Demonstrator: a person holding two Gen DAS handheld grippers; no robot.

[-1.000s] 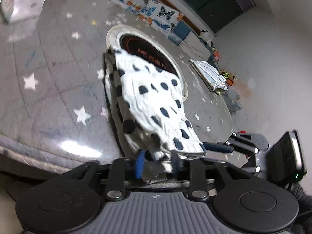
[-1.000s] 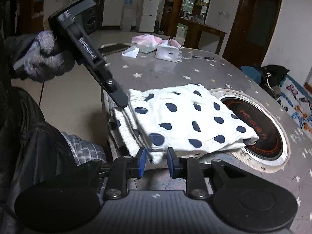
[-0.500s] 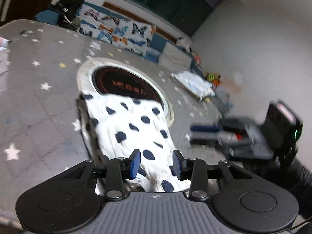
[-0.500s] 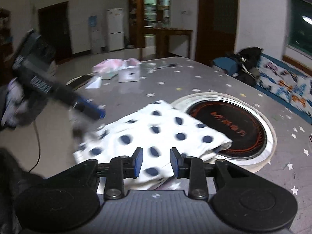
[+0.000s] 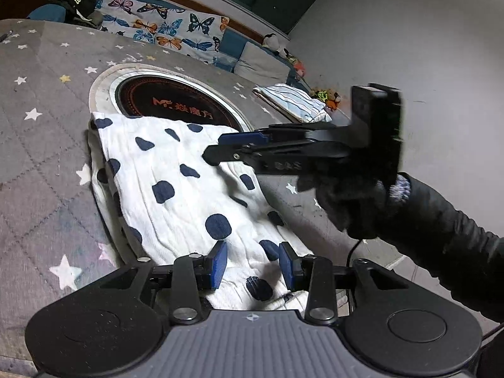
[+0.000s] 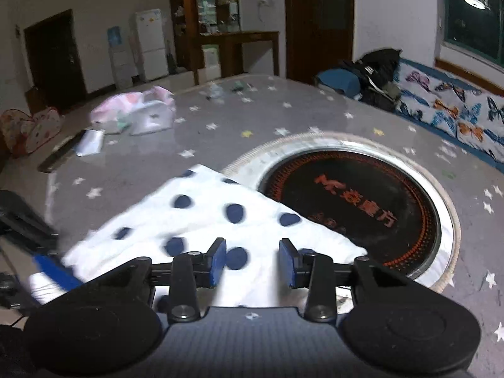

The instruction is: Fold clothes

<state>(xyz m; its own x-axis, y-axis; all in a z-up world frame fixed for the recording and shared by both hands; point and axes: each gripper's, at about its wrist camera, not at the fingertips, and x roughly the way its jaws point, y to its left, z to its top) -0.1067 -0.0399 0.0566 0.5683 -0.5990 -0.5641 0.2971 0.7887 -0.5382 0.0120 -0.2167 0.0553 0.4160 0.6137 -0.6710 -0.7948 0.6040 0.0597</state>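
Observation:
A folded white garment with dark blue dots [image 5: 176, 189] lies flat on the grey starred tablecloth [image 5: 37, 163], its far edge against the round cooktop. My left gripper [image 5: 252, 266] hovers over the garment's near end, jaws apart, with the cloth below them and not pinched. My right gripper [image 5: 214, 148], held by a gloved hand [image 5: 349, 201], hangs over the garment's right side. In the right wrist view its jaws [image 6: 252, 263] are opening, with only the garment [image 6: 201, 220] beneath. A blurred left finger [image 6: 53, 267] shows at the left edge.
A round black cooktop [image 6: 349, 211] with a white rim is set into the table. A folded striped cloth [image 5: 293, 102] lies near the far edge. Pink tissue packs [image 6: 132, 110] sit at the table's other end. A butterfly-print sofa [image 5: 163, 28] stands behind the table.
Both grippers have let go of the garment's near edge, which they pinched before. The right gripper has swung across over the cloth with its jaws wider. The garment now lies flat.

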